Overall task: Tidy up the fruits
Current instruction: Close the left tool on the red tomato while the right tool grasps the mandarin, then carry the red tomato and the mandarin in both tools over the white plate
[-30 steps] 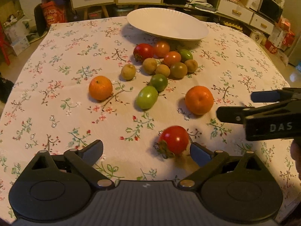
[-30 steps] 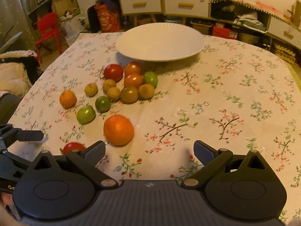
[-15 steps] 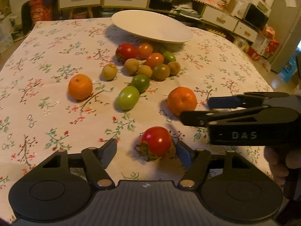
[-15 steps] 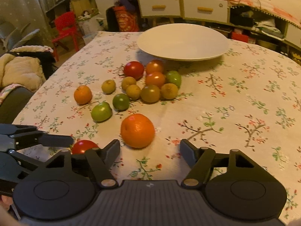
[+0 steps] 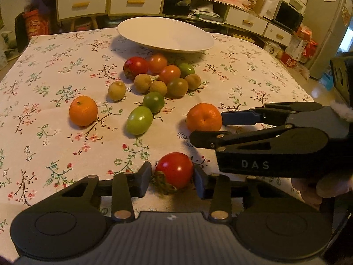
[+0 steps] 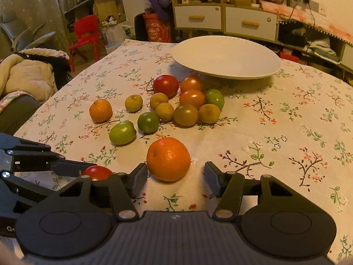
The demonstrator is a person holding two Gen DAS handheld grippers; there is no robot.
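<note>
A red tomato (image 5: 174, 169) with a green calyx lies on the flowered tablecloth between the fingers of my left gripper (image 5: 173, 177). Its jaws are closing: the right pad meets the tomato, and a thin gap shows at the left pad. My right gripper (image 6: 175, 176) straddles a large orange (image 6: 168, 162) while its jaws close. There the left pad is at the peel and the right pad stands clear of it. A smaller orange (image 5: 83, 110), two green tomatoes (image 5: 139, 120) and a cluster of red, orange and brownish fruits (image 5: 167, 75) lie farther out. Behind them stands a white plate (image 5: 165, 37) with nothing on it.
The tablecloth (image 6: 286, 121) reaches the table's edges on the left and right. A cabinet with white drawers (image 6: 220, 17) runs behind the table, and a red chair (image 6: 85, 35) stands off to the left. A person's hand (image 5: 320, 190) holds the right gripper.
Both pairs of jaws have narrowed from wide open. The left fingers have drawn in around the red tomato. The right gripper has slid in until the large orange sits between its fingers.
</note>
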